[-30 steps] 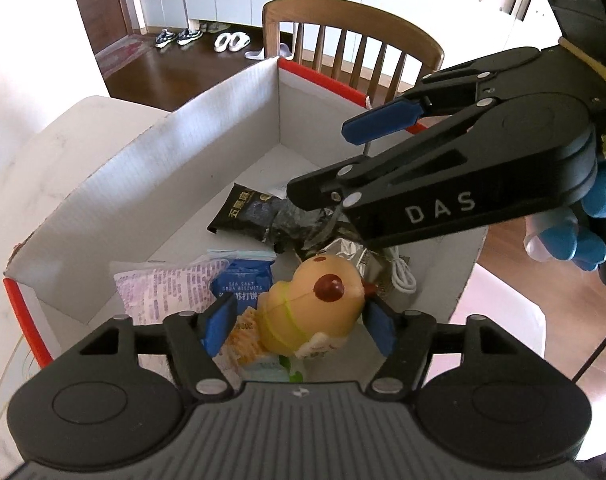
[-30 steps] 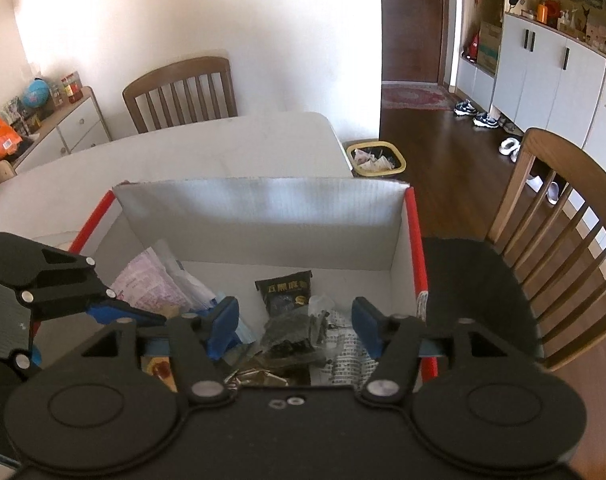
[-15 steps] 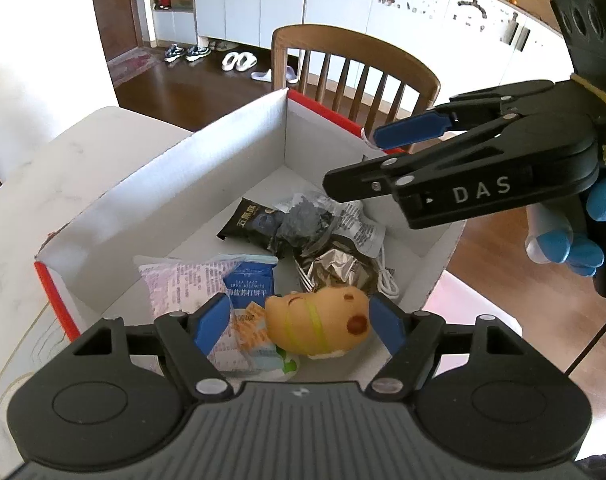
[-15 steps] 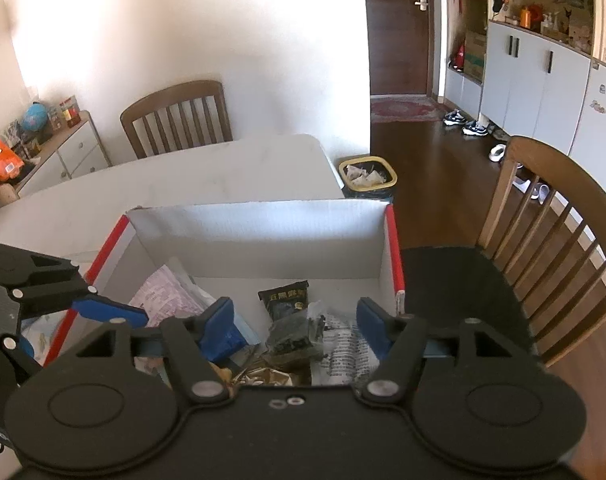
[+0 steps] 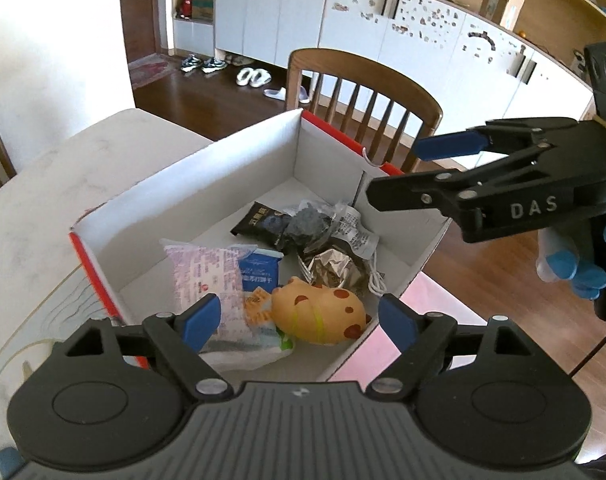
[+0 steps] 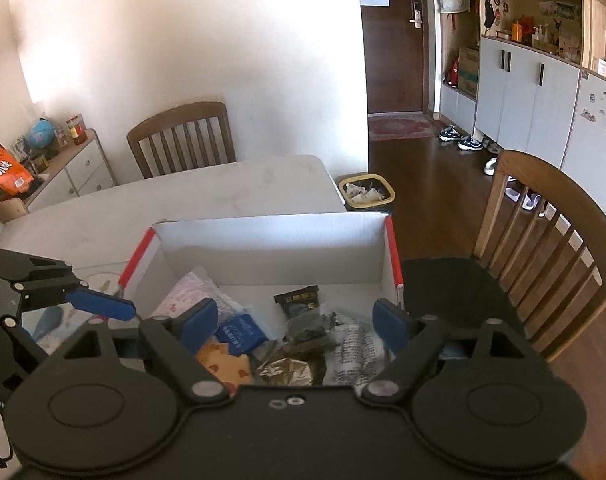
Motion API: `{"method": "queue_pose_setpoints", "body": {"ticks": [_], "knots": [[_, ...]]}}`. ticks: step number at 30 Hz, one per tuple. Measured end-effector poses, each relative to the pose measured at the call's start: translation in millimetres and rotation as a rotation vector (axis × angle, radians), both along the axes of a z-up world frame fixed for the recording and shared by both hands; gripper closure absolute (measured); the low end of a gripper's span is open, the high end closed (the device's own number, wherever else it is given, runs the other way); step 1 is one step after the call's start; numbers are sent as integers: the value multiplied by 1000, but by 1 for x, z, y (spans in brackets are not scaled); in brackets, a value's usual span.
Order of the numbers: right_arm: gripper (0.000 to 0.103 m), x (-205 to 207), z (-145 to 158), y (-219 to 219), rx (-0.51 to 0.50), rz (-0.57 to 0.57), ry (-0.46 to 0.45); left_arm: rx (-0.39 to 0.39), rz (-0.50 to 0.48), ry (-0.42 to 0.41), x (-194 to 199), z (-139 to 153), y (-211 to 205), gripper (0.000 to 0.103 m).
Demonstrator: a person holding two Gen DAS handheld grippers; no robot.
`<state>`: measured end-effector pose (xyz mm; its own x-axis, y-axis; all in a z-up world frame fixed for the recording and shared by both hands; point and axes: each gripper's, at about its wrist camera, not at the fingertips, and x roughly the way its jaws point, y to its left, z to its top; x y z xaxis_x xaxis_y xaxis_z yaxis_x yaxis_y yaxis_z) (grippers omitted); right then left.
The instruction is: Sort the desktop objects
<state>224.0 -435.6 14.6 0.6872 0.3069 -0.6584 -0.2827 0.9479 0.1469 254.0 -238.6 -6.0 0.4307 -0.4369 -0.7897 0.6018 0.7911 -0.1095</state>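
Toy [image 5: 317, 314] lies in the box [image 5: 199, 188] below my left tongs [image 5: 299, 316]; both left and right tongs [image 6: 295, 320] have just been opening, empty; I'd lift clear before seeking more.

Box [image 5: 207, 184]: sits open-topped on the table [image 5: 43, 208], at the table's edge, a chair [image 5: 367, 96] just behind its far corner.
Toy [image 5: 319, 312]: lies on its side in the box's near corner, resting on a flat packet [image 5: 259, 304].
Pouch [image 5: 201, 276]: lies left of the toy, against the box's left wall.
Dark packet [image 5: 259, 220]: lies further back in the box, a crumpled foil wrapper [image 5: 331, 268] between it and the toy.
Cable [image 5: 377, 280]: lies coiled right of the foil wrapper — against the right wall.
Left gripper [image 5: 299, 320]: hangs over the near corner, jaws apart either side of the toy, clear of it.
Right gripper [image 6: 295, 320]: hangs over the box's right side — nothing between its jaws.
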Motion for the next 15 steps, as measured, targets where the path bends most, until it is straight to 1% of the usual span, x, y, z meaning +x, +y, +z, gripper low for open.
{"method": "queue_pose_setpoints", "body": {"ticks": [4,10,15], "knots": [[15,-10,5,3,10,9,-6,-17,15,-8,-10,7,6,17],[9,-27,11,9,22,32,-23,-41,40,-31,-24,18,17,17],[5,-42,16,11,39,47,-32,-58,82,-35,-31,22,30,16]]}}
